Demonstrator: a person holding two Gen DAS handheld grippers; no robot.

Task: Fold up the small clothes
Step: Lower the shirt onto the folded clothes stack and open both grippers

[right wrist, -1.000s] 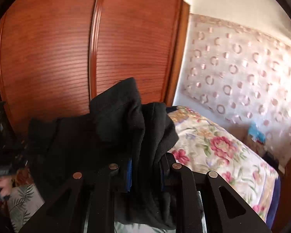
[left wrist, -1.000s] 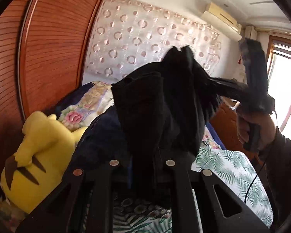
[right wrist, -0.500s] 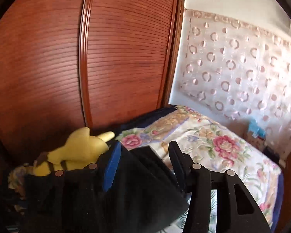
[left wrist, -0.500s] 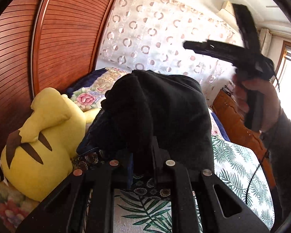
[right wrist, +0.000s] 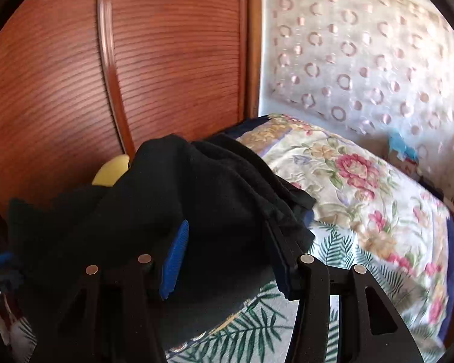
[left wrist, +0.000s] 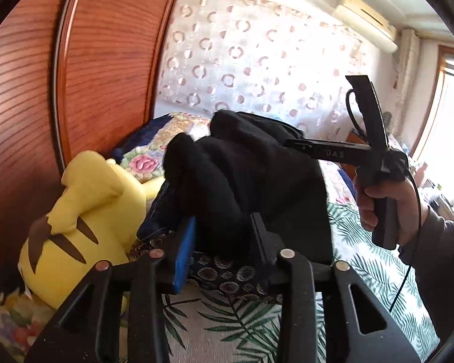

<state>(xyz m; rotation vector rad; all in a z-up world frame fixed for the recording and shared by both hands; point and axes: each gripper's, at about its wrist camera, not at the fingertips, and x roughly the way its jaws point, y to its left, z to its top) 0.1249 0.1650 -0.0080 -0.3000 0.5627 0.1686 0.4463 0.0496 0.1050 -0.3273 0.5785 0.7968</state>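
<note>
My left claw (left wrist: 221,236) has just been opening and stands apart, the black garment (left wrist: 251,181) bunched between its fingers on the bed (left wrist: 363,272). My right claw (right wrist: 227,251) stands apart too, the same cloth lying between its fingers. A yellow plush toy (left wrist: 75,220) sits just beside the garment.

Black garment (left wrist: 257,187) hides much of the bed (left wrist: 375,275) and part of the yellow plush toy (left wrist: 84,211); person's sleeve (left wrist: 439,242) is cut off at the right edge.
</note>
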